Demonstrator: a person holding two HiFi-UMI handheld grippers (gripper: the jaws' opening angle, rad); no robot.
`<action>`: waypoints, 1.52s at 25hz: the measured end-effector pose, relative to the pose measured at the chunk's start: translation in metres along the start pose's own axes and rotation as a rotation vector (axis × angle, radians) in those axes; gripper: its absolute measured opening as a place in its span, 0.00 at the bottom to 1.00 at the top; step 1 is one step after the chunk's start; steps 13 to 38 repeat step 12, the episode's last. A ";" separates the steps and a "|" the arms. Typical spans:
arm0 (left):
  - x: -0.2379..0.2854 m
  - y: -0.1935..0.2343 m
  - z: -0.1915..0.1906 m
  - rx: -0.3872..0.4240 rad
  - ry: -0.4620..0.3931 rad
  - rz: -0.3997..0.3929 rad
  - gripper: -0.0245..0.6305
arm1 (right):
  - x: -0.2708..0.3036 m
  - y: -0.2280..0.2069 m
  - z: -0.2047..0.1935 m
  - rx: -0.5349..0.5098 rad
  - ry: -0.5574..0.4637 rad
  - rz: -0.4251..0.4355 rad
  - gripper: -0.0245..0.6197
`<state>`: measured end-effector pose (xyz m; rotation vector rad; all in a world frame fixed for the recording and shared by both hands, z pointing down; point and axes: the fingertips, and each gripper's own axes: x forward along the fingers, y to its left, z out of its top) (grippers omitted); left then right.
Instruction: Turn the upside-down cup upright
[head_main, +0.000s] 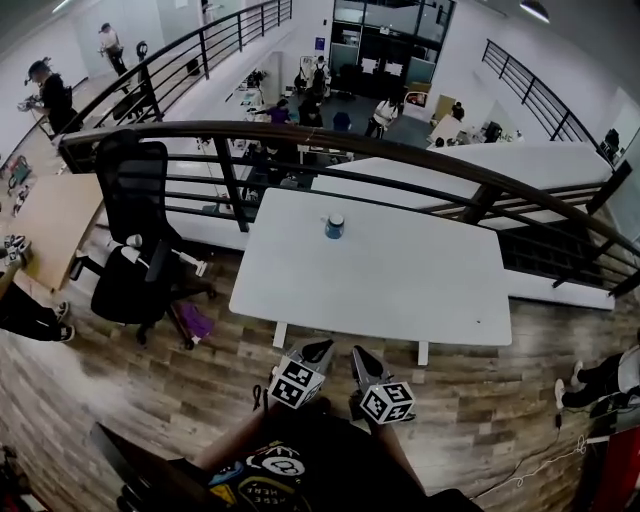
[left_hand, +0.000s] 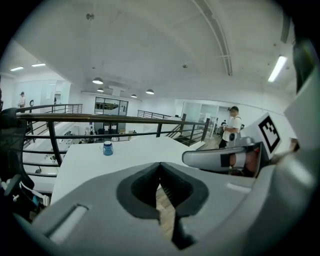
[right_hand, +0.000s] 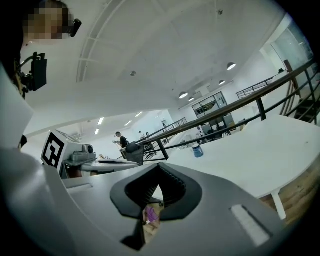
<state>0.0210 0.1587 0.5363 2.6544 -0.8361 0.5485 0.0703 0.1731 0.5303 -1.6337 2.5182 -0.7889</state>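
Your left gripper (head_main: 322, 347) and right gripper (head_main: 360, 352) both have their jaws fully together, with nothing between them. They sit side by side, just short of the near edge of the white table (head_main: 400, 300).

The blue cup (head_main: 335, 226) stands well ahead of both sets of fingertips. It is alone near the table's far edge and apart from either gripper. Its opening and interior are too small to make out, so you cannot tell what it contains.

Just beyond the cup runs a dark railing (head_main: 400, 150), with a lower floor past it. To the left of the left gripper, a black office chair (head_main: 135, 250) stands on the wood floor (head_main: 200, 390). Your arms are cut off at the bottom of the head view.
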 end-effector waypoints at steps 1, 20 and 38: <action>-0.003 0.001 -0.001 0.014 0.004 -0.003 0.05 | 0.004 0.006 0.000 -0.013 0.001 0.014 0.03; -0.027 0.039 -0.004 0.001 -0.012 0.050 0.05 | 0.038 0.032 0.007 -0.033 -0.002 0.080 0.03; -0.027 0.039 -0.004 0.001 -0.012 0.050 0.05 | 0.038 0.032 0.007 -0.033 -0.002 0.080 0.03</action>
